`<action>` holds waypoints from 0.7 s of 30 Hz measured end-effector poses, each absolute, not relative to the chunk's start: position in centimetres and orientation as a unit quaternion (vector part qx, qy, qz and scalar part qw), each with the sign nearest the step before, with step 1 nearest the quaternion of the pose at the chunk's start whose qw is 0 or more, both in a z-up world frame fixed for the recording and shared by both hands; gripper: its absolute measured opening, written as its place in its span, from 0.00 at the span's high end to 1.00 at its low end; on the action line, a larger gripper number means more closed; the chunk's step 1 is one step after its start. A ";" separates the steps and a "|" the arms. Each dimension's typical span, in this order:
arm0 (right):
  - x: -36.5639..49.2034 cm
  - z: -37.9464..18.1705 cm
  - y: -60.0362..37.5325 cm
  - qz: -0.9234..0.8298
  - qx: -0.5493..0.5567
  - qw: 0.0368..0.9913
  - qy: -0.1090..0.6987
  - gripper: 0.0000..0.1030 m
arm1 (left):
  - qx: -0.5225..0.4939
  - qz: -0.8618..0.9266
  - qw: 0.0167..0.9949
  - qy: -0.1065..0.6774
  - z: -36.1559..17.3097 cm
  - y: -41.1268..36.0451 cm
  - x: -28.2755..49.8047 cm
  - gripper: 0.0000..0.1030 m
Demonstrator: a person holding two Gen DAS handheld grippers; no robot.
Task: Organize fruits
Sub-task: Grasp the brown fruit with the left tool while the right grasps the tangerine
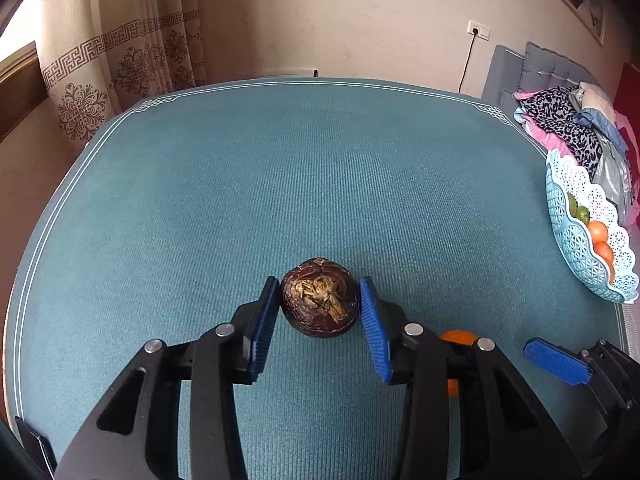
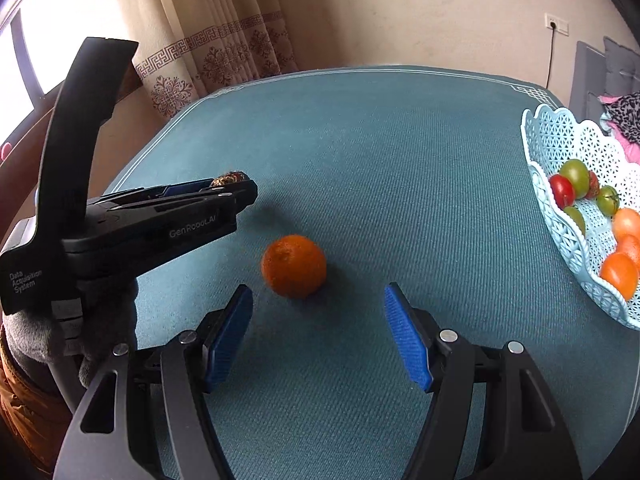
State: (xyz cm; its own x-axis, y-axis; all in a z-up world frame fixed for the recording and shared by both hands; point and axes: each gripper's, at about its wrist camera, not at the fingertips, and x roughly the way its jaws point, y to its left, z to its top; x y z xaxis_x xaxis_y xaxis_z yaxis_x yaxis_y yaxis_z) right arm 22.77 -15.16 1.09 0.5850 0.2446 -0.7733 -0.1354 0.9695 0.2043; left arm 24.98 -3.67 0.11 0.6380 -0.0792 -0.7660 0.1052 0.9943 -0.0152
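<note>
A dark brown, wrinkled round fruit (image 1: 318, 300) sits on the teal tablecloth (image 1: 280, 184), and my left gripper (image 1: 319, 284) is shut on it, a blue pad pressed to each side. The right wrist view shows that gripper (image 2: 224, 188) from the side, with the brown fruit (image 2: 230, 179) peeking out at its tip. An orange (image 2: 294, 266) lies on the cloth just beyond my right gripper (image 2: 318, 292), which is open with nothing between its fingers. In the left wrist view the orange (image 1: 456, 338) is mostly hidden behind the left gripper's finger.
A light blue lattice basket (image 2: 560, 216) at the table's right edge holds oranges and red and green tomatoes; the left wrist view shows the basket (image 1: 576, 240) too. Folded clothes (image 1: 568, 120) lie on a grey seat beyond it. Curtains hang behind the table at the left.
</note>
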 end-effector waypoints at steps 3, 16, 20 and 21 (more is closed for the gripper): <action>23.3 0.9 -14.5 0.111 0.056 0.886 0.446 0.35 | 0.013 -0.042 0.907 0.418 0.2 -2.8 24.5 0.59; 24.6 -0.4 -13.2 0.114 0.034 0.879 0.461 0.46 | 0.002 -0.026 0.908 0.418 -0.3 -0.1 23.2 0.59; 25.0 -0.5 -13.0 0.109 0.028 0.881 0.460 0.51 | 0.000 -0.026 0.908 0.419 -0.3 0.2 22.9 0.59; 25.0 -0.5 -13.0 0.107 0.028 0.881 0.460 0.53 | -0.001 -0.026 0.908 0.419 -0.3 0.2 22.9 0.59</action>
State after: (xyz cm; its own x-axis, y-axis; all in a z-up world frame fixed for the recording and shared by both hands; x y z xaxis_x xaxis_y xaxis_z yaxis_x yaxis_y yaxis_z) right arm 25.00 -13.01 -0.50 0.5539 0.2147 -0.8044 -0.1641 0.9754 0.1473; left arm 22.86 0.18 -0.34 0.6480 -0.0481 -0.7601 0.0471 0.9986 -0.0231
